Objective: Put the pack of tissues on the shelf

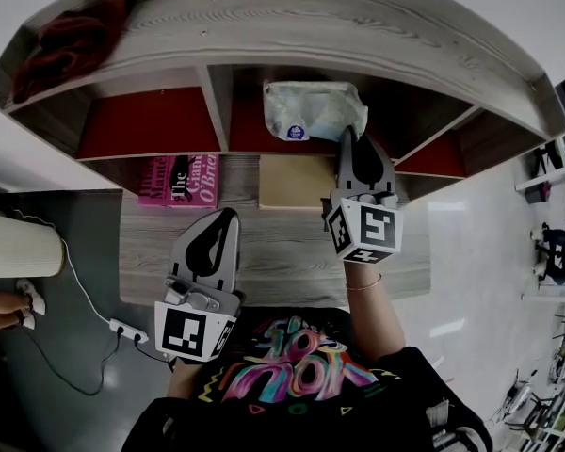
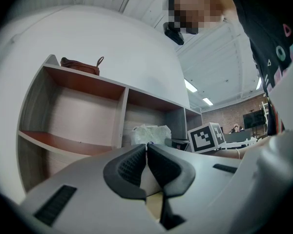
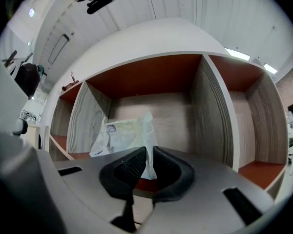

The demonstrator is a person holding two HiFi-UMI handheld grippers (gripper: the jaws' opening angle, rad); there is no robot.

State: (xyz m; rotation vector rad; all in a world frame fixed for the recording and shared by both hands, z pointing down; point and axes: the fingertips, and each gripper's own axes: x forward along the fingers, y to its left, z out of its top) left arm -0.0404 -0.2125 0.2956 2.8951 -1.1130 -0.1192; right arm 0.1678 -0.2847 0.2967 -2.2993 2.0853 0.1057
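Note:
The pack of tissues point(image 1: 311, 109), pale green in a crinkled wrapper, lies on the red floor of the middle compartment of the wooden shelf point(image 1: 217, 104). My right gripper point(image 1: 347, 136) reaches level into that compartment at the pack's right end. In the right gripper view the jaws of the right gripper point(image 3: 150, 150) stand a little apart, with the loose wrapper edge of the pack point(image 3: 122, 133) between them and not pinched. My left gripper point(image 1: 228, 215) hovers over the desk, away from the shelf. In its own view the left gripper point(image 2: 147, 144) is shut on nothing, and the pack point(image 2: 150, 133) shows beyond it.
A pink book point(image 1: 177, 179) and a tan flat box point(image 1: 297, 180) lie on the desk point(image 1: 292, 252) below the shelf. A dark red bag point(image 1: 71, 36) sits on the shelf's top. The left point(image 2: 68, 116) and right point(image 3: 254, 126) compartments hold nothing. A power strip point(image 1: 130, 330) lies on the floor.

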